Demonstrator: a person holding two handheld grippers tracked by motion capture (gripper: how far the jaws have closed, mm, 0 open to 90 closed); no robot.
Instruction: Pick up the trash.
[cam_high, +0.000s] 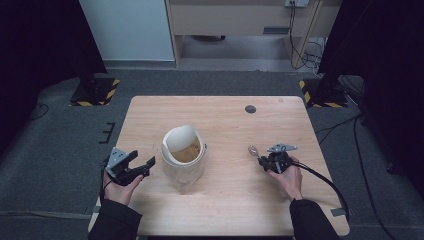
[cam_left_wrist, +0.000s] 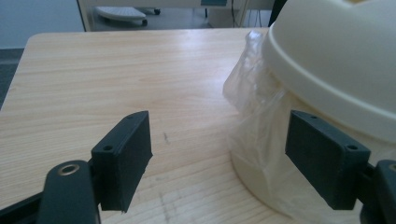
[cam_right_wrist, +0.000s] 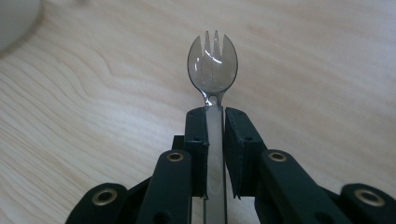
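Note:
A cream container (cam_high: 183, 157) lined with a clear plastic bag stands near the middle of the wooden table (cam_high: 225, 120), its domed lid tipped up and brownish food inside. My left gripper (cam_high: 142, 161) is open just left of the container (cam_left_wrist: 327, 70), one jaw close to its bagged wall. A clear plastic spork (cam_right_wrist: 213, 65) sticks up from my right gripper (cam_right_wrist: 215, 116), which is shut on its handle. In the high view the spork (cam_high: 253, 149) points toward the container from my right gripper (cam_high: 261, 159) at the table's right.
A small dark round mark (cam_high: 250, 109) sits near the table's far edge. A cable (cam_high: 325, 182) trails from my right gripper off the right edge. Black stand bases (cam_high: 94, 90) rest on the grey carpet behind the table.

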